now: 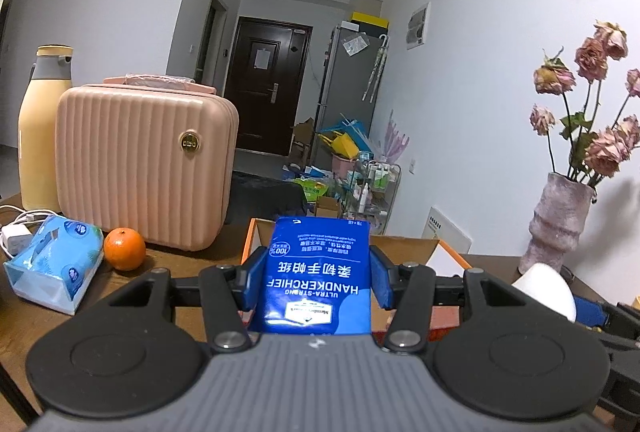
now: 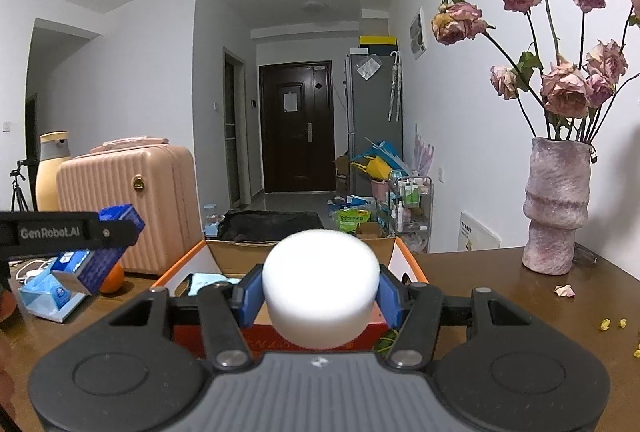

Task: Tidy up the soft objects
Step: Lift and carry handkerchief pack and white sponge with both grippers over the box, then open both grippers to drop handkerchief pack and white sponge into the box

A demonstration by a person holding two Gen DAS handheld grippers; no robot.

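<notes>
My left gripper clamps blue handkerchief pack; right gripper clamps white foam puck. Orange box at twelve o'clock on worktop.

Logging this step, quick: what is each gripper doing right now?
Left gripper: closed on the blue handkerchief tissue pack.
Right gripper: closed on the white round foam sponge.
</notes>
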